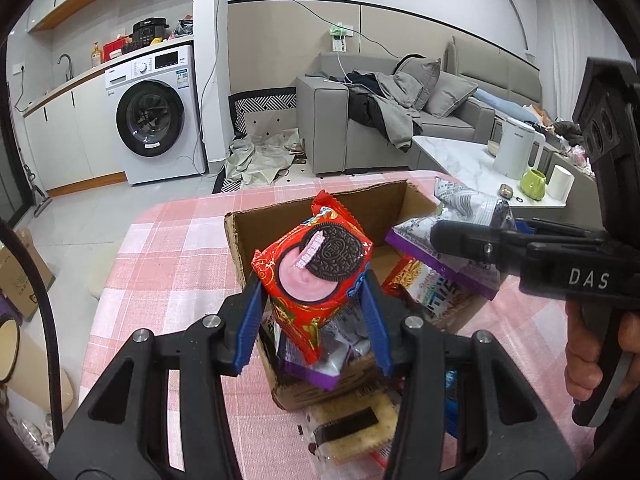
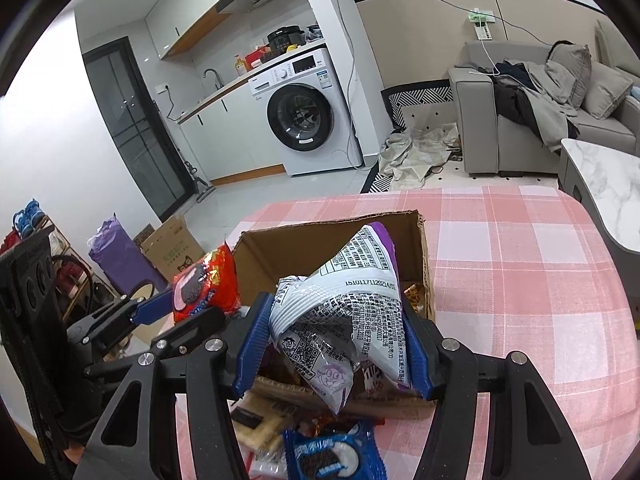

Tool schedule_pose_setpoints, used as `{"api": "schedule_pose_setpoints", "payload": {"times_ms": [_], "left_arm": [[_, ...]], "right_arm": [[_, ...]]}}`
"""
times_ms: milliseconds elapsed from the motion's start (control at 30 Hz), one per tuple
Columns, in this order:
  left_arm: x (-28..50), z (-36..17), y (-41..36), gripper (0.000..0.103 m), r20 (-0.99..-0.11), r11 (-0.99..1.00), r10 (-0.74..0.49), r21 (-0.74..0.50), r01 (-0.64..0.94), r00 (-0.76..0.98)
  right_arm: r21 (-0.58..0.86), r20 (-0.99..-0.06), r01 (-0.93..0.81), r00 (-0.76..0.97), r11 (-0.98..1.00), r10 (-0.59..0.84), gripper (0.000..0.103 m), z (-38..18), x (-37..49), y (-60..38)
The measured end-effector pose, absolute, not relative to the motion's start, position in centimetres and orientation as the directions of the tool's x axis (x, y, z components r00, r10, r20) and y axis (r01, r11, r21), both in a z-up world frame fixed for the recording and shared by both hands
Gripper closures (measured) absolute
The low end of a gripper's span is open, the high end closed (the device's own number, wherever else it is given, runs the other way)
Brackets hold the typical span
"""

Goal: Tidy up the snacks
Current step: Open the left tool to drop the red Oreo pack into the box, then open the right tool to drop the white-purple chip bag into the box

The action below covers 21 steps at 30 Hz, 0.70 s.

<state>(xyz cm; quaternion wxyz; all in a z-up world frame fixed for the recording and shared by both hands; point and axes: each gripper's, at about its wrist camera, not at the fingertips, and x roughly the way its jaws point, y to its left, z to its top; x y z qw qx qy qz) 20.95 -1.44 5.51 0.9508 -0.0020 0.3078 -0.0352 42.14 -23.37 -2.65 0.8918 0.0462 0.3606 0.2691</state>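
Left tongs (image 1: pixel 312 304): clamped on red Oreo pack (image 1: pixel 316 268) above box (image 1: pixel 320 216).
Right tongs (image 2: pixel 336 344): gripped purple bag (image 2: pixel 344 312) over box.
Table (image 2: pixel 520 280): pink check cloth.

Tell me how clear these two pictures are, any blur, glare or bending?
Left wrist view: sharp on the red Oreo pack; strong fisheye bending, dark corners. Right wrist view: print on the purple-and-white bag readable, the blue Oreo pack at the bottom edge slightly soft. Even indoor light, no strong glare.
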Motion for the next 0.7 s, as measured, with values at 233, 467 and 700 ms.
{"api": "schedule_pose_setpoints", "payload": {"times_ms": [233, 467, 700], "left_arm": [[23.2, 4.0, -1.4, 0.059, -0.594, 0.997, -0.076, -0.03, 0.073, 0.801], [25.0, 3.1, -1.5, 0.061, -0.608, 0.996, -0.078, -0.02, 0.082, 0.79], [25.5, 3.1, -1.8, 0.061, -0.597, 0.997, -0.075, -0.016, 0.082, 0.799]], "right_arm": [[0.263, -0.629, -0.44, 0.596, 0.858, 0.498, 0.042, -3.3, 43.3, -22.9], [0.268, -0.625, -0.443, 0.596, 0.855, 0.505, 0.042, -3.6, 44.1, -22.6], [0.252, -0.627, -0.448, 0.6, 0.858, 0.497, 0.039, -3.5, 44.3, -22.2]]}}
